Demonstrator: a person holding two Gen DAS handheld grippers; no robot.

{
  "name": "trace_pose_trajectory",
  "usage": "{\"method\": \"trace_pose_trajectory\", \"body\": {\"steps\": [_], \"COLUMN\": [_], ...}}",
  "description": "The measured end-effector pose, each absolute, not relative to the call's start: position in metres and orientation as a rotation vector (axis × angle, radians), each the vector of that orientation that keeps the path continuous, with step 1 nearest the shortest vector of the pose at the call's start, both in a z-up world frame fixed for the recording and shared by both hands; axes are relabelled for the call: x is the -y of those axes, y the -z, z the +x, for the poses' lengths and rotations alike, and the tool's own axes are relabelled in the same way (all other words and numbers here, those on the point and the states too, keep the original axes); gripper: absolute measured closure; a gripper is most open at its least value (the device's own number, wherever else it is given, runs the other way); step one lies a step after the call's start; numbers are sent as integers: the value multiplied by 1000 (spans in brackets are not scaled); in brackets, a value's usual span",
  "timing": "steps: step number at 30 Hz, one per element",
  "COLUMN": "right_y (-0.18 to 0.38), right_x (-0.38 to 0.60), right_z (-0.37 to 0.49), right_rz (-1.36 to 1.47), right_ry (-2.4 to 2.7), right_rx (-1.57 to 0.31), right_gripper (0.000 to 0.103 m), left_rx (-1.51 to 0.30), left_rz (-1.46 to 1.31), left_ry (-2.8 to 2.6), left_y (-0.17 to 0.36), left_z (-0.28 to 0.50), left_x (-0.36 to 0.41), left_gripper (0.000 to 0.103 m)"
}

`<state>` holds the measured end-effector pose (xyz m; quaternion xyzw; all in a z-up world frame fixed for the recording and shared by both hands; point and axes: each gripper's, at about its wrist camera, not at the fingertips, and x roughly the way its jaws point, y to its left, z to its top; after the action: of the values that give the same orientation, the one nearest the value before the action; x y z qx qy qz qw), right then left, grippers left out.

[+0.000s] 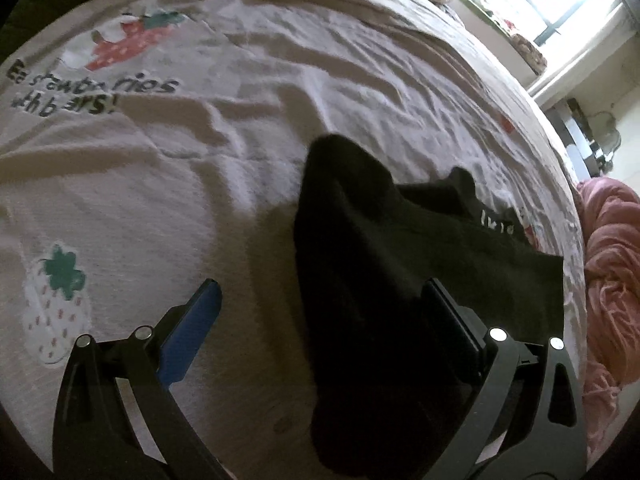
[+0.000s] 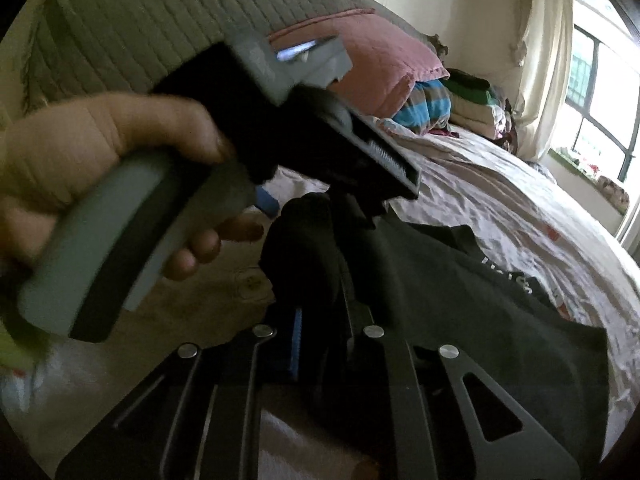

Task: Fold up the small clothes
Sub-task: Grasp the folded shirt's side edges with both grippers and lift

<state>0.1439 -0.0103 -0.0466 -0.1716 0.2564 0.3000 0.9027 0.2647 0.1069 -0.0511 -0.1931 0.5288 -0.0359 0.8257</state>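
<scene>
while our right gripper (image 2: 320, 312) pinches a raised fold of the small black cotton garment (image 1: 400, 280) on the strawberry-print bedsheet (image 1: 240, 128), our left gripper (image 1: 320, 300) gapes wide astride the fold's peak, garment trailing toward the bed's right edge.

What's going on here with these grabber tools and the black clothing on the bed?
A person is folding a black garment on a strawberry-print bedsheet with two hand-held grippers. The right gripper is shut on a bunched edge of the garment. The left gripper is open, its fingers either side of the cloth, gripping nothing yet.
</scene>
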Motion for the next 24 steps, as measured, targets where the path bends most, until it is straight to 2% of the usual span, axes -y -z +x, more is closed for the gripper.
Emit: {"method": "trace_pose_trajectory", "body": {"steps": [2, 4, 9, 13, 24], "right_y": [43, 41, 34, 26, 1], "right_x": [14, 18, 27, 41, 75], "right_z": [142, 140, 135, 130, 112], "right_rz": [-333, -317, -279, -238, -181], "right_ry": [-622, -625, -631, -630, -559], "right_rx": [-527, -524, -519, -498, -458], "right_gripper": [92, 93, 93, 94, 94], "left_rx": [-1129, -1129, -1097, -1065, -978], "left_rz": [-409, -419, -407, -376, -297], "left_ry": [85, 106, 133, 147, 182], "left_y": [53, 53, 39, 22, -25], "left_z": [265, 265, 263, 260, 241], "left_x": [-103, -99, -86, -77, -42], "left_gripper": [32, 59, 90, 93, 94]}}
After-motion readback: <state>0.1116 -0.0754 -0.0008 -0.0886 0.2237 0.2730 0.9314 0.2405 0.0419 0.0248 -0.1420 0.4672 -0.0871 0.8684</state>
